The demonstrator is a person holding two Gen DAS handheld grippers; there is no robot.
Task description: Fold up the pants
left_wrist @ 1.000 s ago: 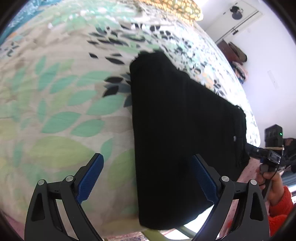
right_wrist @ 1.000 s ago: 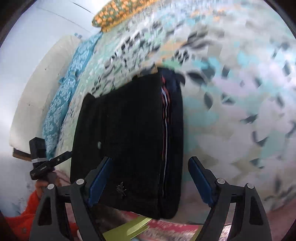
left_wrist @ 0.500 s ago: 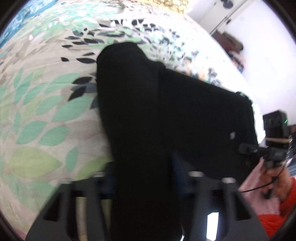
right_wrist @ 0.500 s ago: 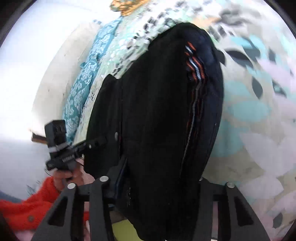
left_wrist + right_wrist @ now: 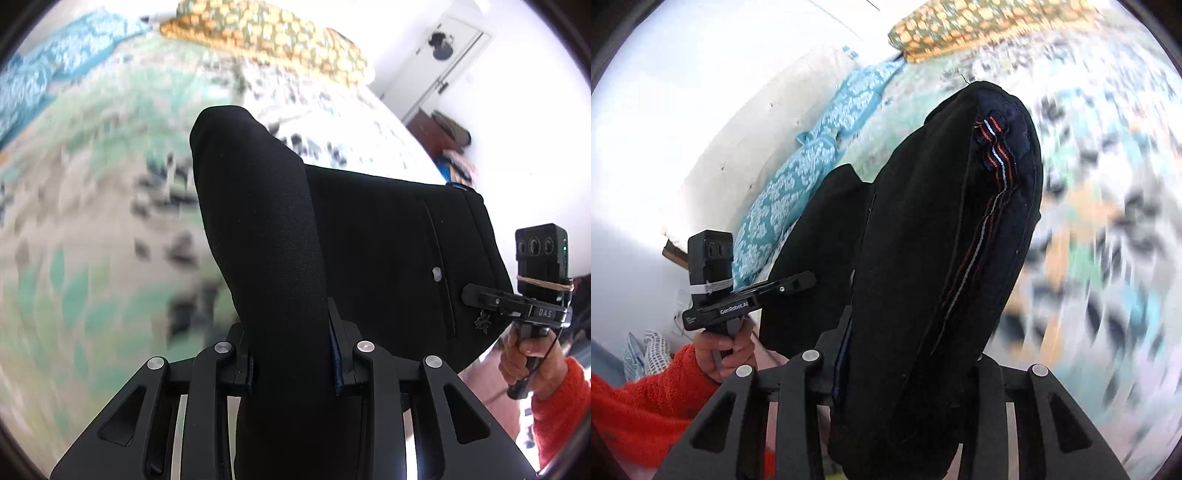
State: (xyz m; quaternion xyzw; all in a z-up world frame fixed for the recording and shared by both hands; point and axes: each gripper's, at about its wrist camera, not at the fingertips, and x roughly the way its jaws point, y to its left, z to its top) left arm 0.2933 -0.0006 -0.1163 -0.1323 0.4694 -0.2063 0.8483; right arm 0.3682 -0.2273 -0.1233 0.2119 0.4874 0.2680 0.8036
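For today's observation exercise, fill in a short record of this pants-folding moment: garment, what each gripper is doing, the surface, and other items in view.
garment: black pants, a fold of fabric raised at each gripped end
left gripper: shut on the pants, a raised fold clamped between its fingers
right gripper: shut on the pants at the waistband end with orange and white stripes
surface: bed with leaf-print bedspread
other items: orange patterned pillow; blue patterned pillow
image quality: bedspread is motion-blurred in both views
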